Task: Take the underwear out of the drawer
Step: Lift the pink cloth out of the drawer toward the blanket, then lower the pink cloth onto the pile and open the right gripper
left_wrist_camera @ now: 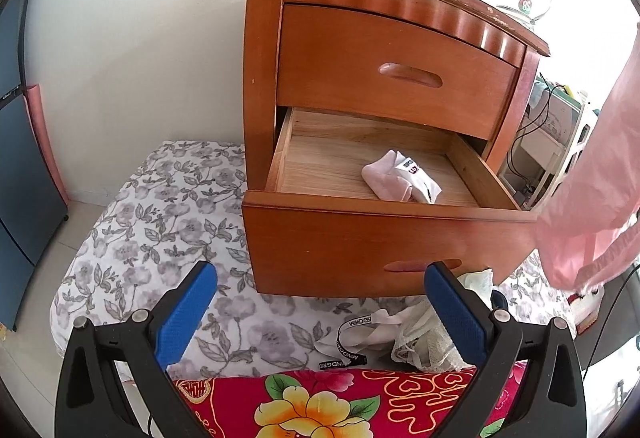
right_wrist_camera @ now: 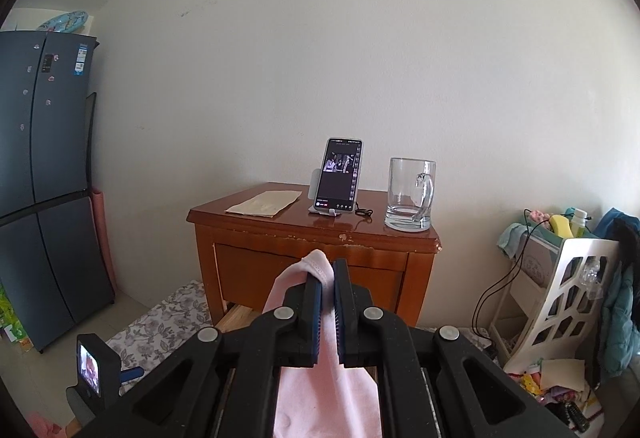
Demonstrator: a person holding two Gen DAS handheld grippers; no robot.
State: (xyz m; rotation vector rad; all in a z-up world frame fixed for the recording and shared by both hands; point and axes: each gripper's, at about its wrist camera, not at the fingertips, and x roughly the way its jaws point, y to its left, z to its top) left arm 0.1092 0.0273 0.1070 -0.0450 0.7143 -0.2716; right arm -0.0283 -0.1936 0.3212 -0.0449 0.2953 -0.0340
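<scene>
The wooden nightstand's lower drawer (left_wrist_camera: 384,205) stands pulled out. Inside it lies one folded pale pink and white underwear piece (left_wrist_camera: 400,177) with a black-lettered band. My left gripper (left_wrist_camera: 320,286) is open, low in front of the drawer face, with nothing between its blue pads. My right gripper (right_wrist_camera: 328,278) is shut on pink underwear (right_wrist_camera: 320,390), which hangs down between the jaws, held up level with the nightstand (right_wrist_camera: 312,262). In the left wrist view that same pink garment (left_wrist_camera: 592,197) dangles at the right of the drawer. More underwear (left_wrist_camera: 400,342), white and lacy, lies on the bedding below.
A phone on a stand (right_wrist_camera: 340,177), a glass mug (right_wrist_camera: 410,193) and a paper (right_wrist_camera: 264,203) sit on the nightstand top. A dark fridge (right_wrist_camera: 44,177) stands left, a white rack (right_wrist_camera: 560,298) with clothes right. Floral bedding (left_wrist_camera: 160,230) and a red flowered quilt (left_wrist_camera: 320,402) lie below.
</scene>
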